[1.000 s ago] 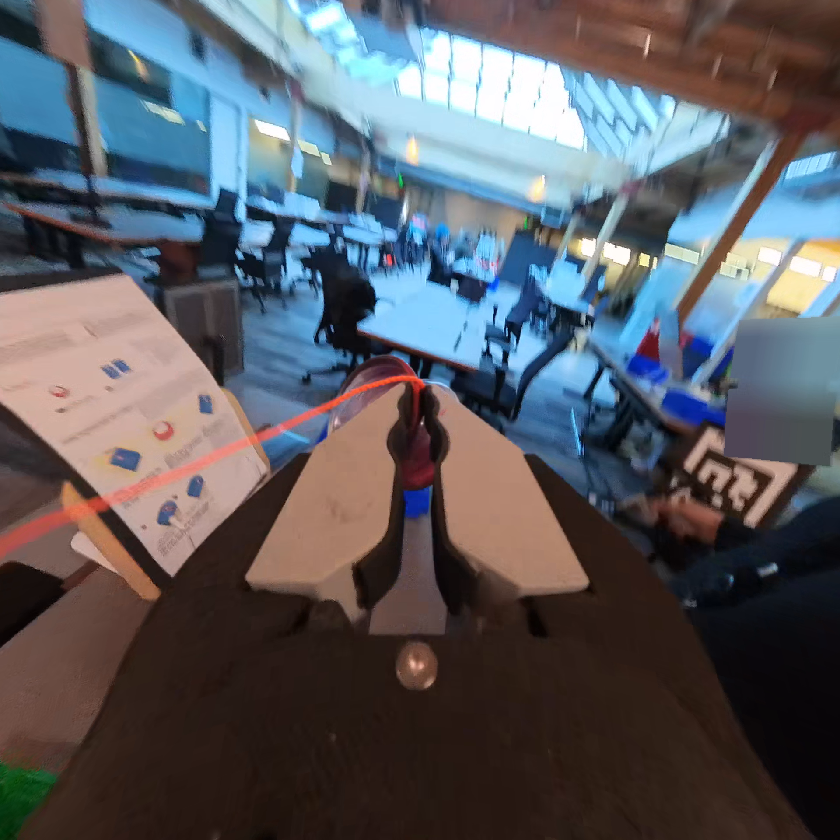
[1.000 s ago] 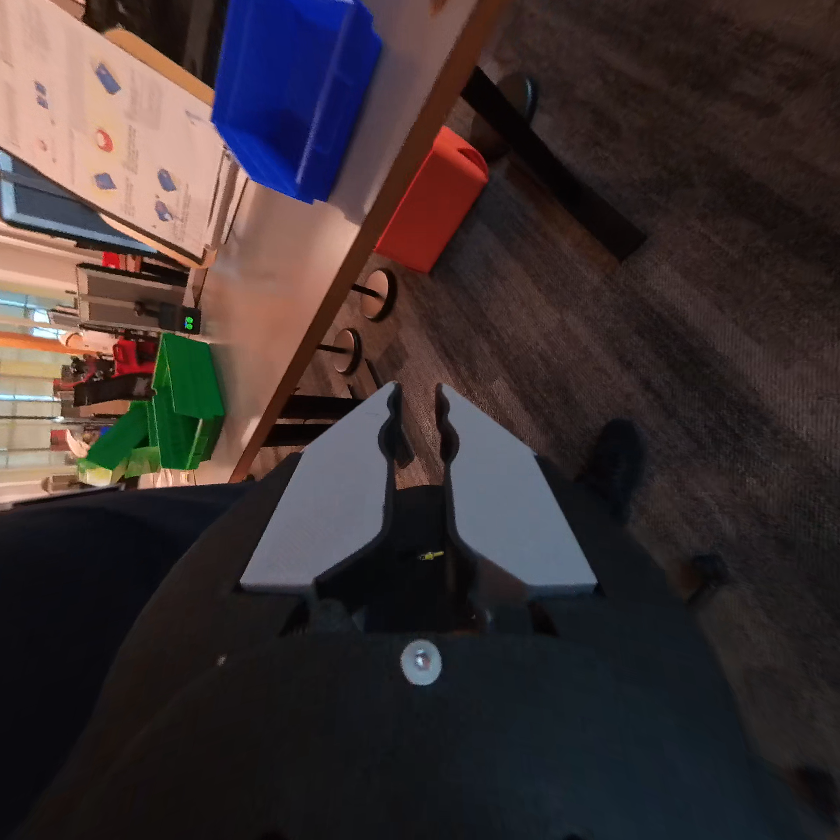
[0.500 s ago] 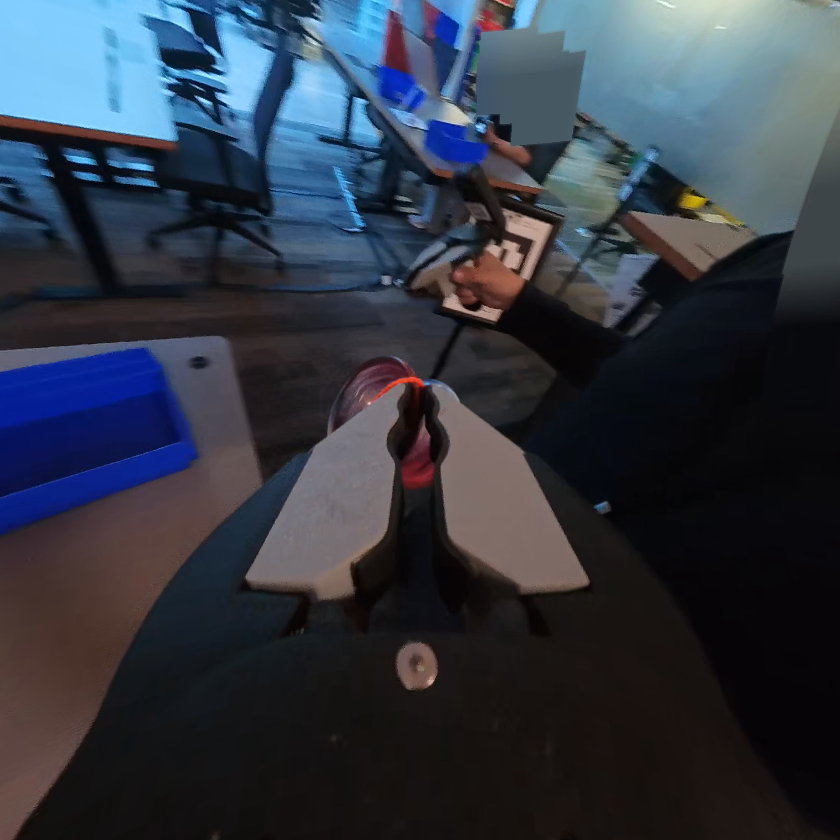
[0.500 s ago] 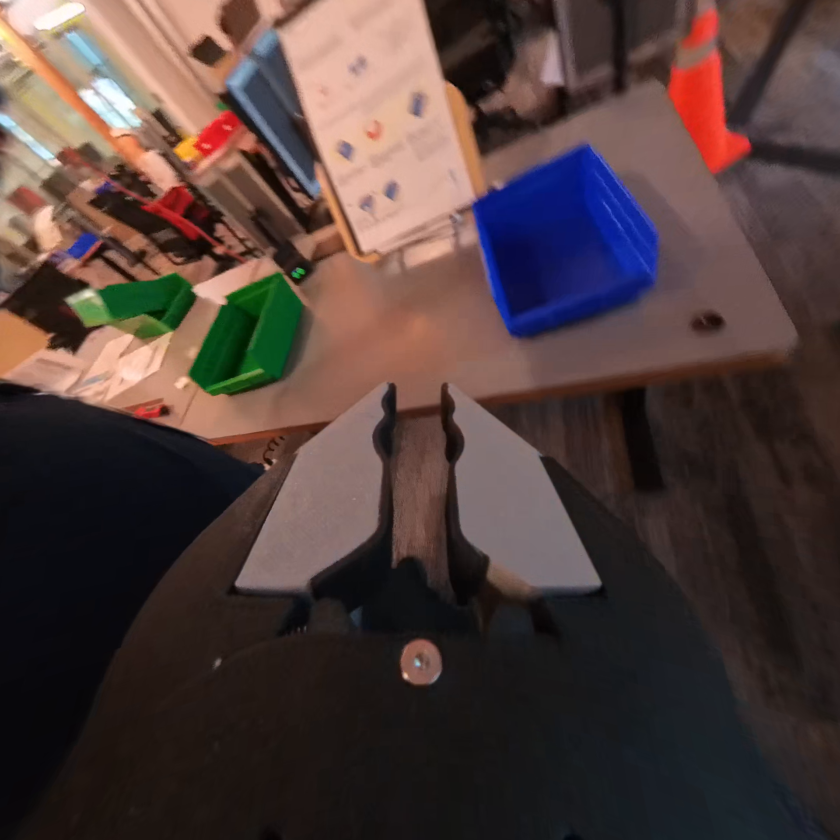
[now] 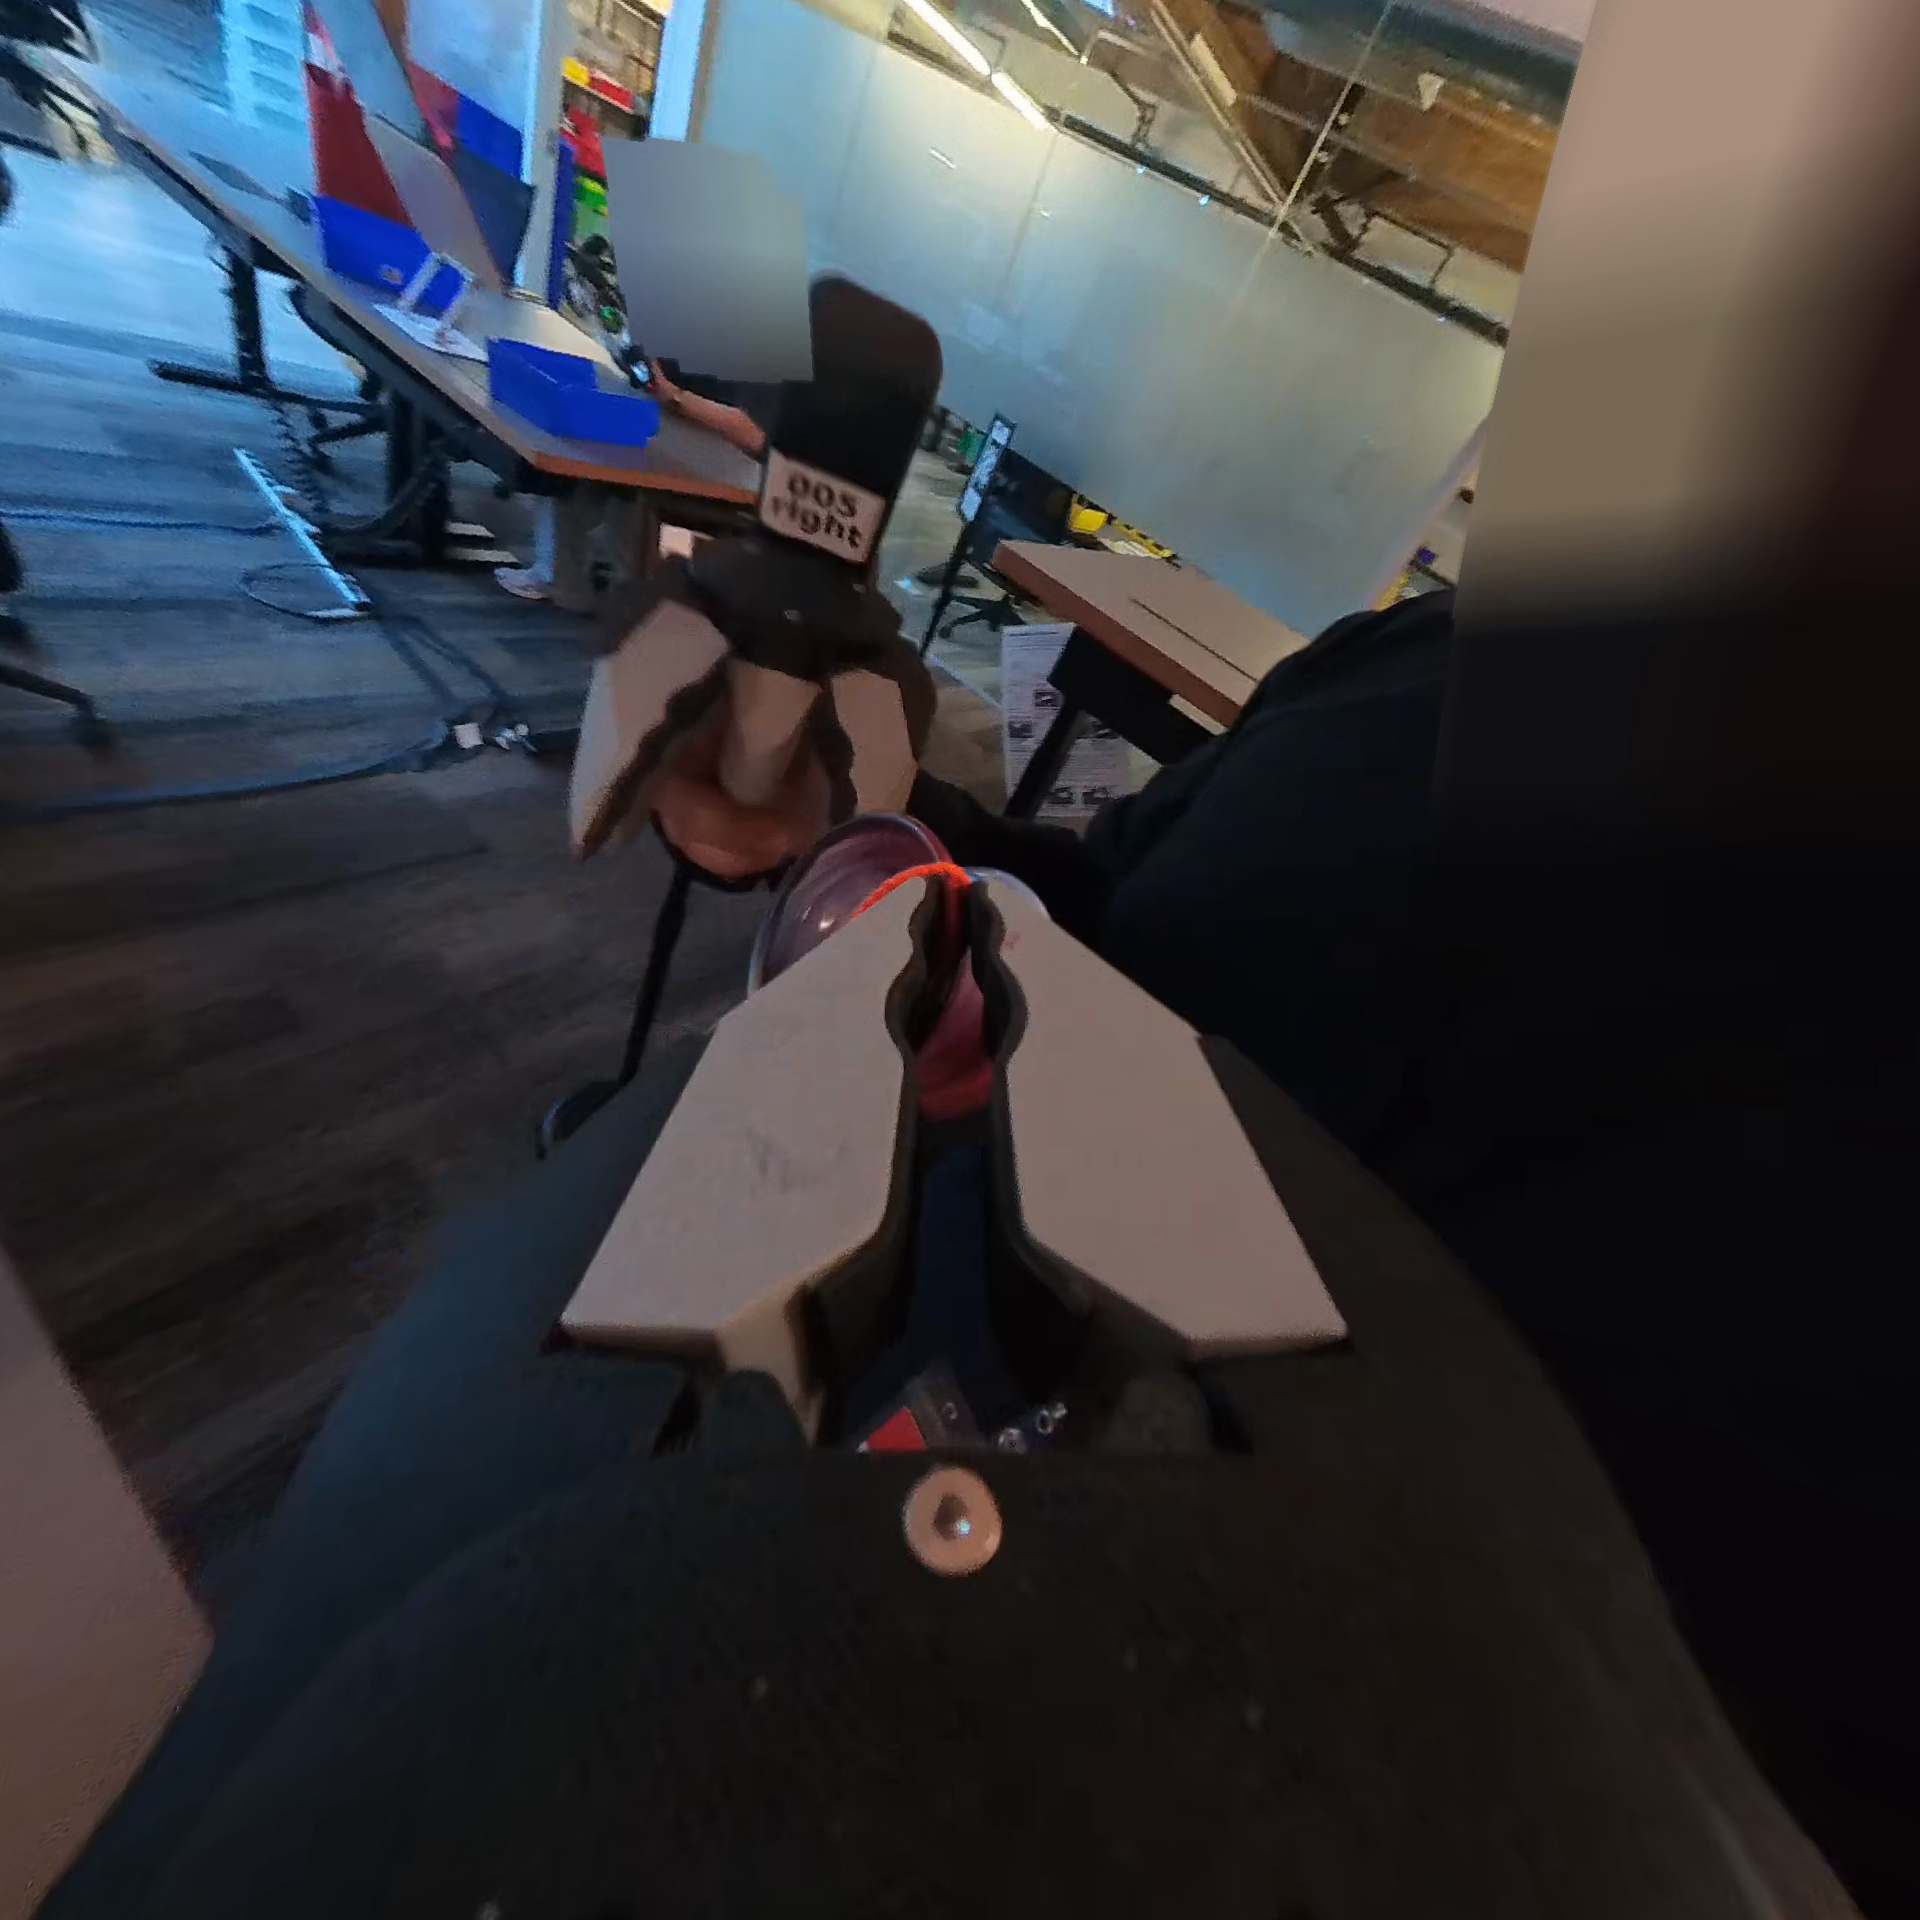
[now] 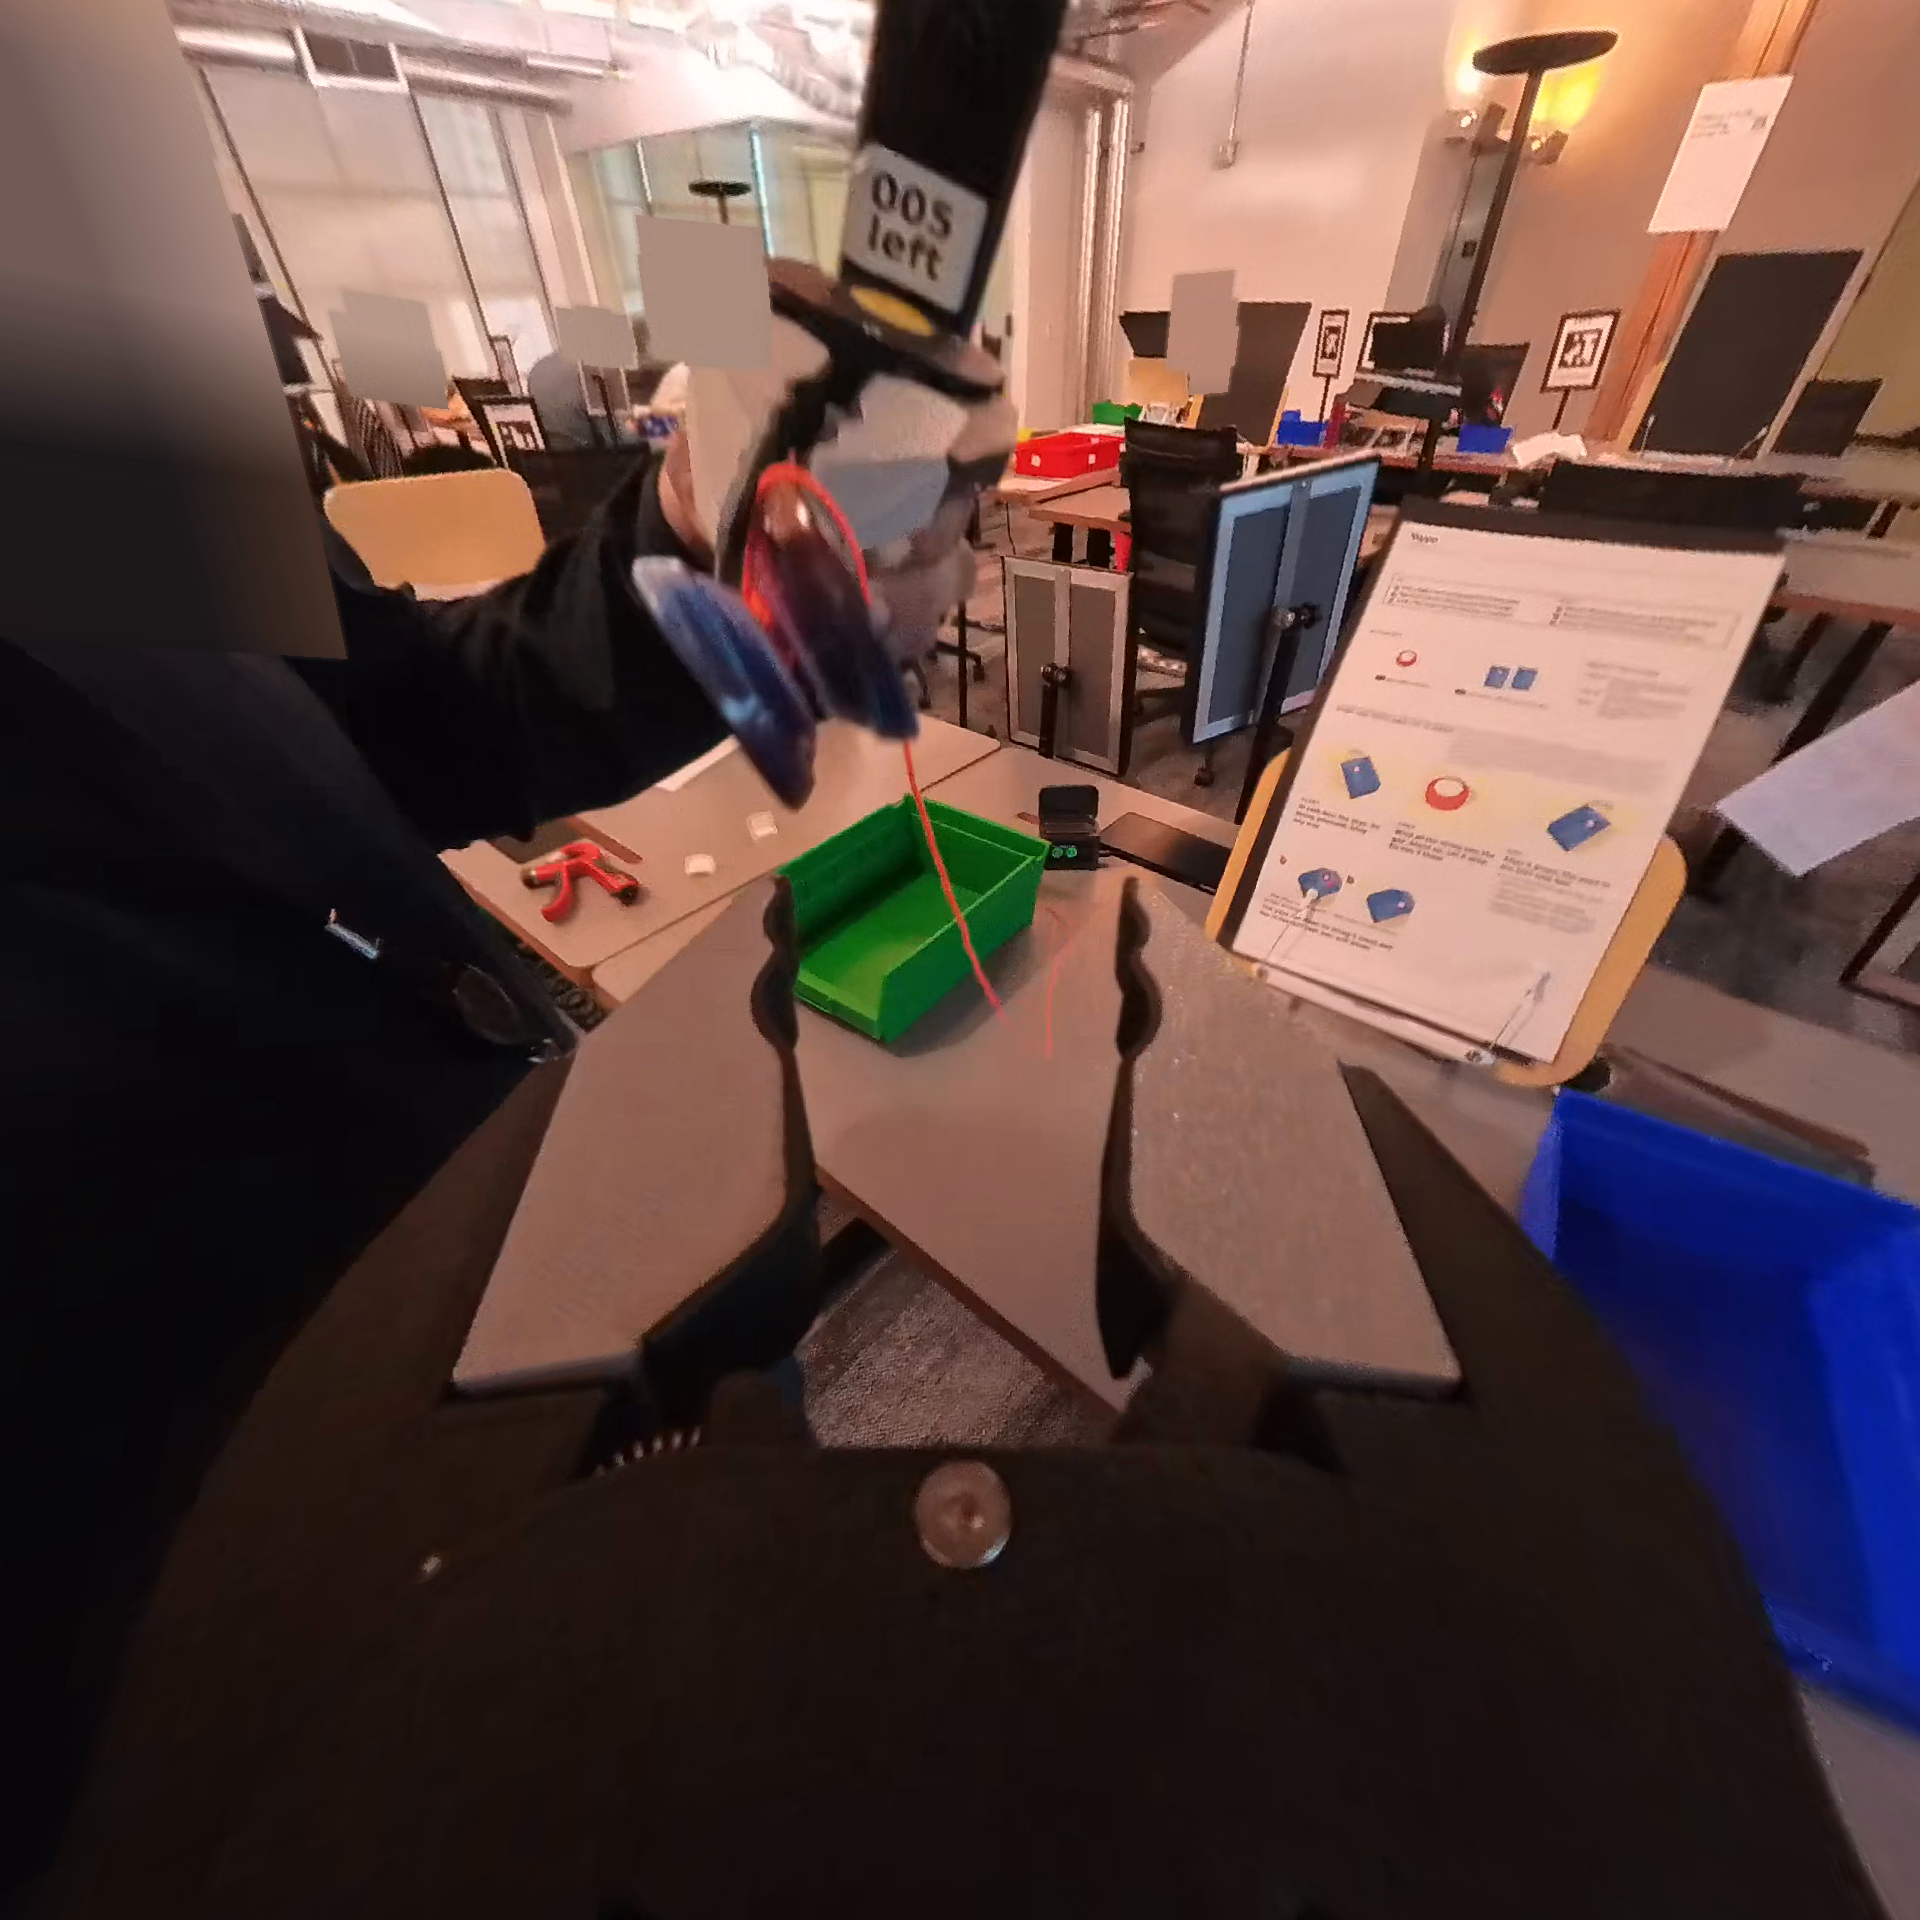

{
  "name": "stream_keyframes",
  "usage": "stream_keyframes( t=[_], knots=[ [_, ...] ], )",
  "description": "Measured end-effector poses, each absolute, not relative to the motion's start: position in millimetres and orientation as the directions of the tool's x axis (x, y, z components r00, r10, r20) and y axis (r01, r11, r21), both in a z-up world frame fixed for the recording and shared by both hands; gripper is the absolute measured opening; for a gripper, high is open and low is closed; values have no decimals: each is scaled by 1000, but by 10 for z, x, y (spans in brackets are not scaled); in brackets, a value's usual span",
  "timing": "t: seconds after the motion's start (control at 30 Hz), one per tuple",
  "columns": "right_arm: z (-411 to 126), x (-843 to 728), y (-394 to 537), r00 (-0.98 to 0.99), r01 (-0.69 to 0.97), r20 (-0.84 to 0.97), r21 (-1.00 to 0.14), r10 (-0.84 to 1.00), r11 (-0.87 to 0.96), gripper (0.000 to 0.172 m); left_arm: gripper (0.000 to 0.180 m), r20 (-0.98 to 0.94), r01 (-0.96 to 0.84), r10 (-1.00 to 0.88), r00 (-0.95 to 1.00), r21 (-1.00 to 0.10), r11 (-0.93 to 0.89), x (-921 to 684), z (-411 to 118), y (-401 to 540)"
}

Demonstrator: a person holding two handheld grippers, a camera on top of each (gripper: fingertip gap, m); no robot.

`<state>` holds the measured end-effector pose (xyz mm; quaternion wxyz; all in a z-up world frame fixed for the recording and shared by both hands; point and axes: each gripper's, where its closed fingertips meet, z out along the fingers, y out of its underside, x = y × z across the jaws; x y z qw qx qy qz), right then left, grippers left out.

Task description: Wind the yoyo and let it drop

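My left jaws [image 5: 951,914] are clamped on the yoyo [image 6: 774,644], held high off the bench [image 6: 966,1143] edge. My right jaws [image 6: 951,966] are wide apart and bare, with clear air between them. The red string [image 6: 940,883] hangs slack to the bench past the green bin [image 6: 914,914]; its far end is blurred. The yoyo discs are glossy and translucent.

Both views are wide-angle, with straight lines bowed near the edges. The left wrist view is dim and cool, lit from pale glass walls behind; the floor [image 5: 260,935] is dark and streaked with motion blur. The right wrist view is warmer and brighter, a floor lamp [image 6: 1538,62] glowing at top right. The yoyo [image 6: 769,644] there is smeared by blur.
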<state>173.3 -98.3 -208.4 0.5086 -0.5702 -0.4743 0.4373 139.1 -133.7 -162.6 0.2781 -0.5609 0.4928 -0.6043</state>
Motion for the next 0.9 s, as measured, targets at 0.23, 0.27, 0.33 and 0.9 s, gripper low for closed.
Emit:
stream_keyframes(
  t=[0.23,0.27,0.33,0.9],
  knots=[
    [-2066,1667,-1211,-125,93,-114,-990,986,-102,44,2,547,-359,-672,-500,-837,-414,1306,-1846,-1946],
    [-2095,1587,-1281,-161,99,-127,-989,979,-112,46,2,562,-384,-633,-532,-827,-410,1273,-1868,-2044],
    [-2177,1387,-1481,-240,113,-145,-986,960,-120,47,2,571,-428,-622,-536,-819,-383,1247,-1971,-2152],
    [-2444,1025,-2230,-754,212,-408,-893,515,-397,18,2,552,-521,-590,-589,-818,-245,1066,-2199,-2462]
  ],
)
